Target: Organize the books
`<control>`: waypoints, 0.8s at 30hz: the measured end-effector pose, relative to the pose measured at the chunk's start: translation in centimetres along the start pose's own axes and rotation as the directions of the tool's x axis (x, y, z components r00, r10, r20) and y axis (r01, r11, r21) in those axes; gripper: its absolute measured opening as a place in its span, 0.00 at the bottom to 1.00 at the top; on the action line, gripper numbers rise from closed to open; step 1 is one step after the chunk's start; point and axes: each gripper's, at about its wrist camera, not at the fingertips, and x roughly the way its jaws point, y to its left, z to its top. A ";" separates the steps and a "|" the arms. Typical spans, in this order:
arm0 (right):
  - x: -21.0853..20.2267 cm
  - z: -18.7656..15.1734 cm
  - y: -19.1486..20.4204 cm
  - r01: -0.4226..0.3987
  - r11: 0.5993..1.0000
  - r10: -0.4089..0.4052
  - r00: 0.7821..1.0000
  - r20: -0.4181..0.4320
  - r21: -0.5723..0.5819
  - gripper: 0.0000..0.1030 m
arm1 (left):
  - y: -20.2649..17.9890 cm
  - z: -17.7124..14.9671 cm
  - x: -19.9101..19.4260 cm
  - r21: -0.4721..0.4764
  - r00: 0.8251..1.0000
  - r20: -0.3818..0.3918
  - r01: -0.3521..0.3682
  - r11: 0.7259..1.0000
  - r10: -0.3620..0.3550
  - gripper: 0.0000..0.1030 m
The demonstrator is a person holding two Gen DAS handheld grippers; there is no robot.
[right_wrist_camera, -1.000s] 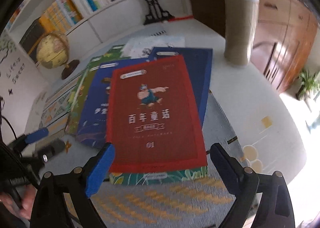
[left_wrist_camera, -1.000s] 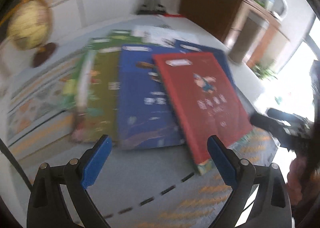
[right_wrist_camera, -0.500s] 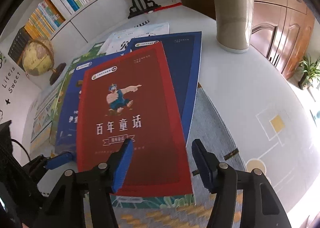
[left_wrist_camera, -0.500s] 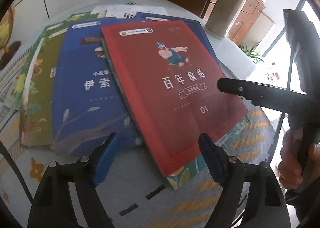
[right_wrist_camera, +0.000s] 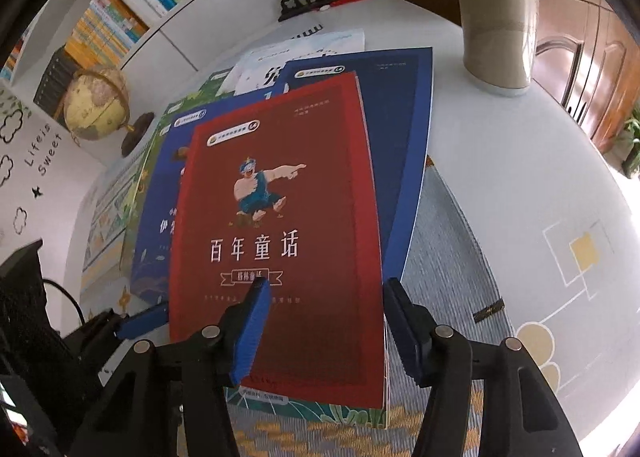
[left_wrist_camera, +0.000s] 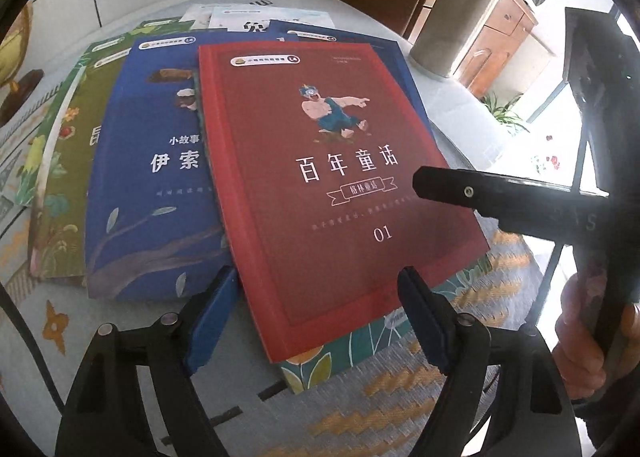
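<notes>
Your left hand-held gripper point(left_wrist_camera: 316, 275) points down at the near left corner of the red book point(left_wrist_camera: 320, 177). Its jaws have just been closing and stand about half open, and the corner lies between them. The left pad sits just beside the book's spine edge and the right pad lies over its near edge; no pinch shows.

Your right hand-held gripper point(right_wrist_camera: 327, 285) comes in from the book's other side. Its jaws have just been closing too and stand part open. One pad hangs over the red cover and the other sits at the right edge, where the page block shows. Whether either pad touches, I cannot tell.

The red book tops a fanned pile on the tabletop point(right_wrist_camera: 520, 177). A blue book point(left_wrist_camera: 152, 197) pokes out to its left, a green book point(left_wrist_camera: 64, 185) beyond that, and a navy book point(right_wrist_camera: 400, 137) to its right. Past the pile stand a globe point(right_wrist_camera: 98, 105), a shelf point(right_wrist_camera: 120, 17) of books and a grey bin point(right_wrist_camera: 500, 17).
</notes>
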 end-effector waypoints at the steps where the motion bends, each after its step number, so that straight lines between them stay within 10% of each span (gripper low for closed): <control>1: -0.1 0.0 0.3 0.006 1.000 -0.006 1.000 -0.003 -0.013 0.56 | 0.1 0.0 -0.1 -0.001 1.000 -0.003 0.001 1.000 -0.001 0.77; 24: 0.8 -1.7 6.8 -0.033 0.964 0.012 0.997 -0.078 -0.263 0.66 | 3.0 -3.7 -3.4 -0.048 0.999 -0.037 -0.034 0.998 0.032 0.77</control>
